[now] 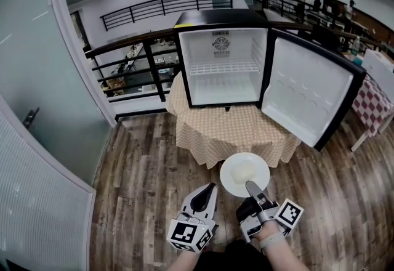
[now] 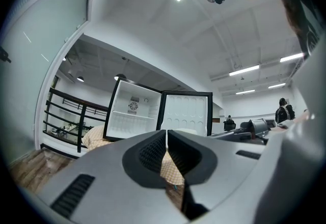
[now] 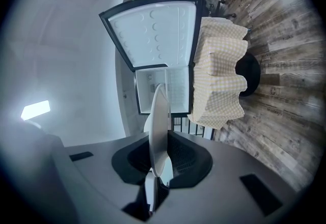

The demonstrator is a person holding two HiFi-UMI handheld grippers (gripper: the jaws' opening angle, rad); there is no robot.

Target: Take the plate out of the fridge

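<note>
Right gripper (image 1: pixel 253 190) sits low ctr-right of the head view, jaws clamped on the near rim of 1 white round plate (image 1: pixel 244 173); the right gripper view shows the right gripper (image 3: pixel 159 163) w/ the rim pinched btwn the dark pads. In the head view the plate lies about flat, face up, just below the table edge in the frame, outside the fridge and in front of it. In the right gripper view the plate (image 3: pixel 159 121) is edge-on, a thin line running bottom to top of the frame, far edge toward the fridge opening. Left gripper (image 1: pixel 209 190) is just left of it, lower ctr, not touching the plate; in the left gripper view the left gripper (image 2: pixel 166 140) has both jaws pressed together w/ nothing btwn them. 2 marker cubes at the bottom of the head view, 1 per gripper: left cube (image 1: pixel 188 234), right cube (image 1: pixel 289 212). Above the plate, 1 small black fridge (image 1: pixel 223 20), white inside w/ 1 wire shelf (image 1: pixel 223 68), stands at upper ctr on a round table under a yellow checked cloth (image 1: pixel 215 131). Its 1 door (image 1: pixel 311 94) is swung wide open to the right. Wood-plank floor (image 1: pixel 141 165) fills the lower frame. A 2nd table w/ a red-and-white checked cloth (image 1: pixel 374 103) is at the right edge. Black railing (image 1: pixel 132 57) runs behind the fridge, upper left; a few people far off at upper right, too small to count surely.
</note>
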